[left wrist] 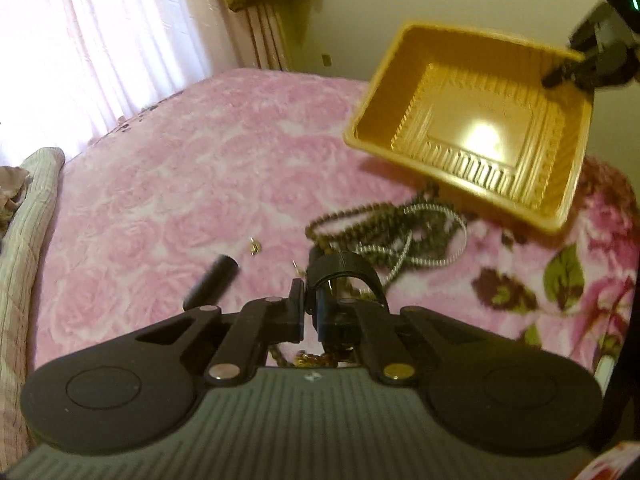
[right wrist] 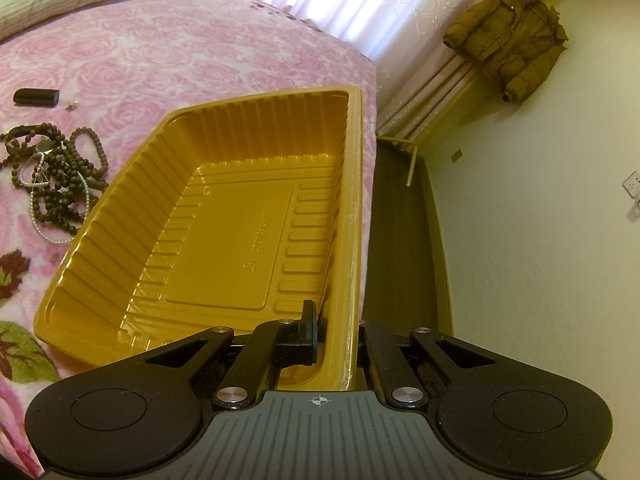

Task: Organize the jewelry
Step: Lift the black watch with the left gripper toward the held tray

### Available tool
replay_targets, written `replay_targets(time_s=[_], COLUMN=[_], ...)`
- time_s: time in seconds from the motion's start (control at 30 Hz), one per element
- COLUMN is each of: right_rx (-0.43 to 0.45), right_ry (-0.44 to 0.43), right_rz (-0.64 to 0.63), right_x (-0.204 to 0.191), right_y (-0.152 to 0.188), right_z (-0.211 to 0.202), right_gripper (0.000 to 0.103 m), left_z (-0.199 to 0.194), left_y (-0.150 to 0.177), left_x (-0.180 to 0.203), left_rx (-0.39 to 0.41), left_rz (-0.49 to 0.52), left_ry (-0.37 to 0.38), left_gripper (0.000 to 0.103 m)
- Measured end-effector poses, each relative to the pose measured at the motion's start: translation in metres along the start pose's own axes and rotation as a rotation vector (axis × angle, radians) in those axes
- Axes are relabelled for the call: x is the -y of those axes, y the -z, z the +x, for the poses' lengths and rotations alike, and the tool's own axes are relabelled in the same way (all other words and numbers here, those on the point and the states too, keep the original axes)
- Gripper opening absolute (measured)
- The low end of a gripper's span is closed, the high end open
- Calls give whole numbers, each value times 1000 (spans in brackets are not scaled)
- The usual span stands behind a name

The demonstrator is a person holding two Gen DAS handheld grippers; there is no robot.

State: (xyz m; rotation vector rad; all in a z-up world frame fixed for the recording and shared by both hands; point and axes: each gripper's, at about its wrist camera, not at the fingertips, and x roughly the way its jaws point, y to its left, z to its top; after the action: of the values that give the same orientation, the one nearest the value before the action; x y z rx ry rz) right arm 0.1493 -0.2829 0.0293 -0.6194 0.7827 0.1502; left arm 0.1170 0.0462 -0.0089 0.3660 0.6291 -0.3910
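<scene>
Left wrist view: left gripper (left wrist: 306, 300) clamped on a black watch strap (left wrist: 344, 266), raised off the bed (left wrist: 180, 168).
Right gripper (right wrist: 336, 328) pinched on the near rim of the gold tray (right wrist: 96, 240), tilted up over the bed edge and empty, so nothing sorted yet. Left to move: tangled bead necklaces (right wrist: 60, 168) and silver chain (right wrist: 38, 216) just beside the tray, a small earring (left wrist: 254, 246), a black tube (left wrist: 212, 282). Plenty of bare blanket to the left; bed edge and floor drop close under the tray's far side.

Embossed marks on the gold tray (right wrist: 224, 240) floor are too faint to read.
</scene>
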Motion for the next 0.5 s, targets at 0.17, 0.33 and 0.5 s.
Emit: replay_targets(time_s=[0.17, 0.33, 0.5], right_rx=[0, 3, 0], right_ry=[-1, 0, -1], right_rz=[2, 2, 7], right_x=[0, -1, -2], right_y=[0, 0, 1], right_z=[0, 0, 0], right_gripper=[4, 4, 4], left_z=[-23, -23, -28], left_y=[-8, -6, -5], left_x=[3, 1, -2], left_rx=[151, 161, 184], left_rz=[28, 1, -41], left_ry=[-41, -30, 3], left_gripper=[5, 5, 5])
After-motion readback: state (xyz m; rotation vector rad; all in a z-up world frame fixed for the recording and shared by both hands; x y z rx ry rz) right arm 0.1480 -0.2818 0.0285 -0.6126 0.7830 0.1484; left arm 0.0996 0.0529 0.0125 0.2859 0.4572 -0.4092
